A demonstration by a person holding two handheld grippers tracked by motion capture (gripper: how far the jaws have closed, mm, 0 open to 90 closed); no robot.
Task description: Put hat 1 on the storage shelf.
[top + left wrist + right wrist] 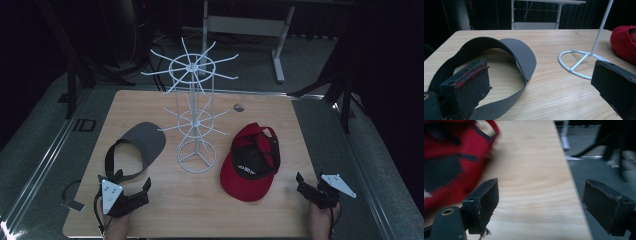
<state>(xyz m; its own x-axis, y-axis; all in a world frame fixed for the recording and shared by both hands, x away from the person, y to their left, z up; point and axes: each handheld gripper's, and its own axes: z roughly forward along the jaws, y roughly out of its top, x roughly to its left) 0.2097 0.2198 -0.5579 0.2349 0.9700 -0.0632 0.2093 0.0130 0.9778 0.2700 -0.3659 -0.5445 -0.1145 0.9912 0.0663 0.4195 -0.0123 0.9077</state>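
Item 1, grey visor (140, 146): lies flat on the near left of the wooden table (280, 210), brim toward the far side, strap loop toward the person. The loop stands up off the wood, which judging by its lie gives a jaw something to close on

Item 2, red cap (251, 162): near right of the table, upturned so its dark lining and back strap face up; probably laid so for a grasp at the rim or strap

Item 3, white wire rack (196, 107): upright between visor and cap, ring base on the table, spoked arms at two heights, all bare. Likely the hanging place for both pieces

Item 4, left gripper (123, 196): at the near edge, just short of the visor's strap, jaws spread apart, holding nothing; in the left gripper view the left jaw stands in front of the strap

Item 5, right gripper (311, 189): near right edge, beside the cap but apart from it, jaws released and empty

Obstructions: the rack's lower spokes reach out over both hats' inner sides; a lift toward an upper arm must, by my reckoning, pass clear of them

Surroundings: dark floor, stand legs (280, 55) beyond the far edge
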